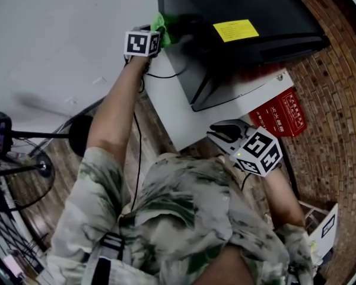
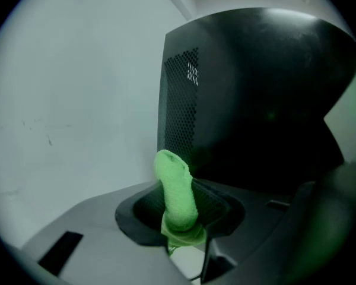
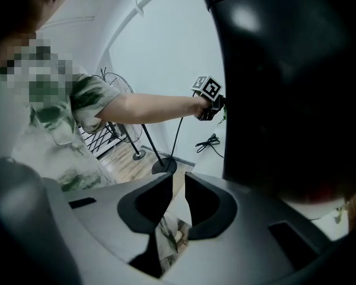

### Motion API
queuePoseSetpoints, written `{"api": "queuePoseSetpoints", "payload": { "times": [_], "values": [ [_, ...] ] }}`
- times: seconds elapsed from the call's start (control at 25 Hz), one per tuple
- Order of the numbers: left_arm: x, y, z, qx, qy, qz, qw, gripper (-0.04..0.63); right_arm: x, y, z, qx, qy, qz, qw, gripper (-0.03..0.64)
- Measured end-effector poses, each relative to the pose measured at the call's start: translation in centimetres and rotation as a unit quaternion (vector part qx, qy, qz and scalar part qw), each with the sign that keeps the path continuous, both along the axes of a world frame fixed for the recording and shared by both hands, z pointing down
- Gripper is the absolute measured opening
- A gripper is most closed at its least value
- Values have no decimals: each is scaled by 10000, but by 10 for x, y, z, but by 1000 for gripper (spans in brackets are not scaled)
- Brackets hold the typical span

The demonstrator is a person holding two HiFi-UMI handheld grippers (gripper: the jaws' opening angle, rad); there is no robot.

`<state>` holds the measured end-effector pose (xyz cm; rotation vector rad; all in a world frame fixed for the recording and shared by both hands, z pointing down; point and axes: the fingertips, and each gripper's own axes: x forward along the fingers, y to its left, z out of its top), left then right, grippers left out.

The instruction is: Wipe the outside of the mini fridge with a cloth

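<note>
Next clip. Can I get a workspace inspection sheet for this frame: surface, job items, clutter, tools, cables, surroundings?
Surface: white cabinet top, with the fridge standing on it.
Job's things: black mini fridge with a yellow label on top; green cloth raised near the fridge's perforated panel, contact cannot be told.
Clutter: red printed box beside the cabinet.
Tools: left tool clamped on the cloth; right tool has its jaws slightly apart with nothing between them, and is held back from the fridge.
Cables: black cable runs along the left arm; another cable lies on the floor.
Surroundings: white wall, brick-patterned floor, standing fan.
</note>
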<state>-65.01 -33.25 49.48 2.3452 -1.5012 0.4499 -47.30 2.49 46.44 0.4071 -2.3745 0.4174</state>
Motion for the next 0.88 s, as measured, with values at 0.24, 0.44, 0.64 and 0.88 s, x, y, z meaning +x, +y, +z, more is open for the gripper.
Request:
{"api": "queuePoseSetpoints", "payload": {
  "times": [0.24, 0.44, 0.64, 0.88],
  "values": [
    [-3, 4, 61, -520, 20, -240, 9984, 132, 12, -2, 2, -37, 106, 259, 9996, 83],
    [0, 11, 108, -804, -110, -295, 9963, 132, 22, 2, 7, -99, 210, 449, 9987, 83],
    [4, 18, 142, -1093, -123, -257, 9936, 132, 26, 1, 7, -132, 298, 543, 9980, 83],
    [7, 29, 172, -1302, -212, -137, 9912, 132, 33, 8, 12, -217, 369, 681, 9968, 83]
  ]
}}
